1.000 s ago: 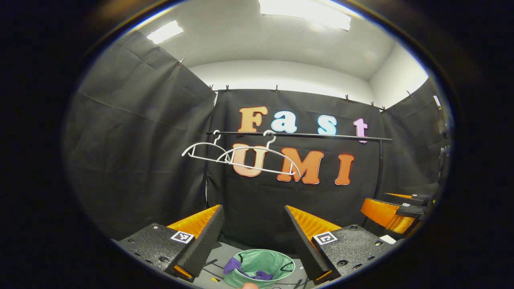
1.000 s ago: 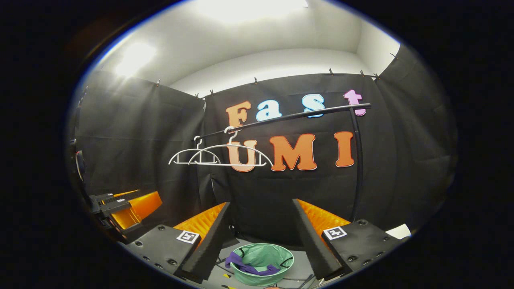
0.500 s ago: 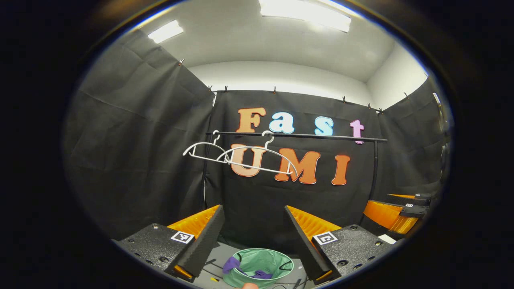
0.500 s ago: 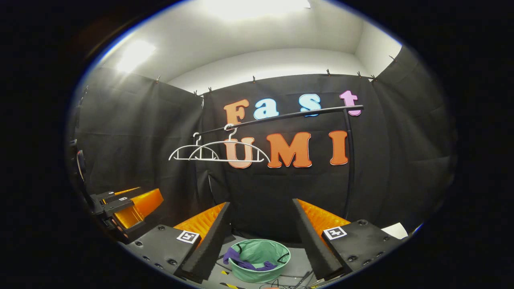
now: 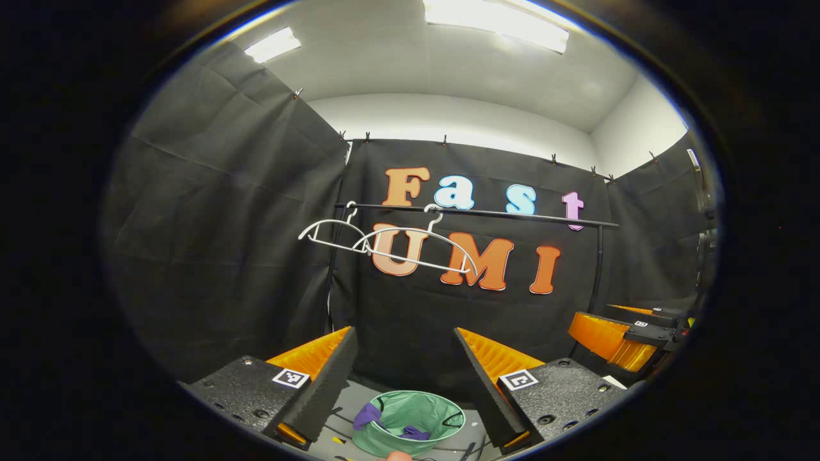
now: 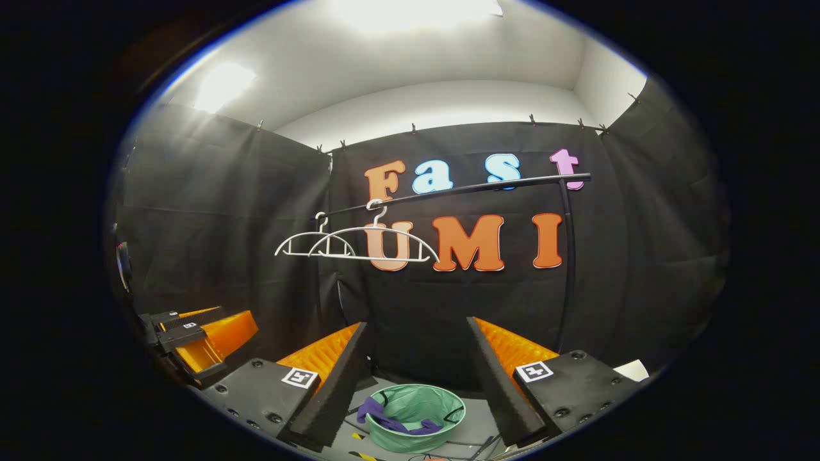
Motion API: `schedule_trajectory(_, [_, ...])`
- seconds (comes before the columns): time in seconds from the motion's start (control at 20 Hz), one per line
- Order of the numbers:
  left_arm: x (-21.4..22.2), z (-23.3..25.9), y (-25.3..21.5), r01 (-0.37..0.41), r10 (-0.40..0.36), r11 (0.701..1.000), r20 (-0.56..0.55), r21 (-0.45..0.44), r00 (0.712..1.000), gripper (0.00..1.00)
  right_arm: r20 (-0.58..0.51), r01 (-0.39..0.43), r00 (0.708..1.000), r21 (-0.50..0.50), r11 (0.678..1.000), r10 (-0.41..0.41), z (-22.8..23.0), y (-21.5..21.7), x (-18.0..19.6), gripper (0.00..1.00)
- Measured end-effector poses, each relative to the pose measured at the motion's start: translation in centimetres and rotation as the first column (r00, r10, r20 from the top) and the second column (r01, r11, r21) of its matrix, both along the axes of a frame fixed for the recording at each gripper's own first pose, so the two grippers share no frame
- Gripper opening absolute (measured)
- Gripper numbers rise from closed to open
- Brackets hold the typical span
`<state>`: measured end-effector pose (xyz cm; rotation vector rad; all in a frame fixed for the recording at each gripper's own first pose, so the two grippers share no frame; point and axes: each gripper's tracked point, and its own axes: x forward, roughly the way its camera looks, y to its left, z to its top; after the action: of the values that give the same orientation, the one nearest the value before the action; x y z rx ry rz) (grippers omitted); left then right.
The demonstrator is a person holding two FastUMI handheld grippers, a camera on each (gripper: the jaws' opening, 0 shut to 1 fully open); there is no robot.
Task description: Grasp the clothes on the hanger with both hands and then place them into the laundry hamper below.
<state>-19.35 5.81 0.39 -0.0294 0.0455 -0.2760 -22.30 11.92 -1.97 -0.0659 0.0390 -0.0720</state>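
Two bare white hangers [image 5: 384, 240] [image 6: 359, 246] hang side by side on the black rail [image 5: 500, 216] [image 6: 461, 189]. Below stands the green laundry hamper [image 5: 384, 444] [image 6: 397, 440] on the floor, with purple clothes [image 5: 366, 416] [image 6: 378, 413] draped inside it at its left rim. My left gripper [image 5: 405, 331] is open and holds nothing, well above and short of the hamper. My right gripper [image 6: 417, 322] is also open and holds nothing. Each gripper sees the other off to its side: the right gripper [image 5: 618, 336], the left gripper [image 6: 198, 330].
The rail's black upright post [image 5: 599, 269] [image 6: 567, 262] stands at the right. Black cloth walls close in the booth on three sides. Cables and yellow tape marks lie on the grey floor [image 6: 474, 426] around the hamper. A white sheet [image 6: 631, 369] lies at the far right.
Both grippers stay open and nearly still, drifting only slightly. The hamper shows a little fuller in the left gripper view. The purple clothes lie in the hamper throughout.
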Motion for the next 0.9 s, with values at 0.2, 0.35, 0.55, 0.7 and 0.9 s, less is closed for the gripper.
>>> schedule_trajectory(0.2, [-0.5,0.0,0.1,-0.003,0.003,1.000,-0.006,-0.011,1.000,0.93,0.004,-0.019,1.000,0.003,1.000,0.019,0.1,0.8,-0.3,0.89])
schedule_trajectory(0.35, [-0.6,0.6,0.0,0.006,-0.006,1.000,0.001,-0.008,1.000,0.93,0.005,-0.006,1.000,-0.010,1.000,0.006,0.4,0.7,-0.3,0.97])
schedule_trajectory(0.55, [-0.5,0.6,0.0,0.004,-0.004,1.000,0.012,-0.014,1.000,0.93,0.024,0.012,1.000,-0.039,0.999,-0.011,0.7,0.2,0.0,0.89])
schedule_trajectory(0.7, [-0.8,0.5,0.1,-0.006,0.006,1.000,0.008,-0.007,1.000,0.93,0.018,-0.001,1.000,-0.036,0.999,0.002,0.6,0.4,-0.1,0.97])
schedule_trajectory(0.9, [-1.0,1.0,0.4,-0.018,0.018,1.000,0.020,0.005,1.000,0.93,0.016,-0.021,1.000,-0.003,1.000,0.021,0.1,0.7,-1.0,0.95])
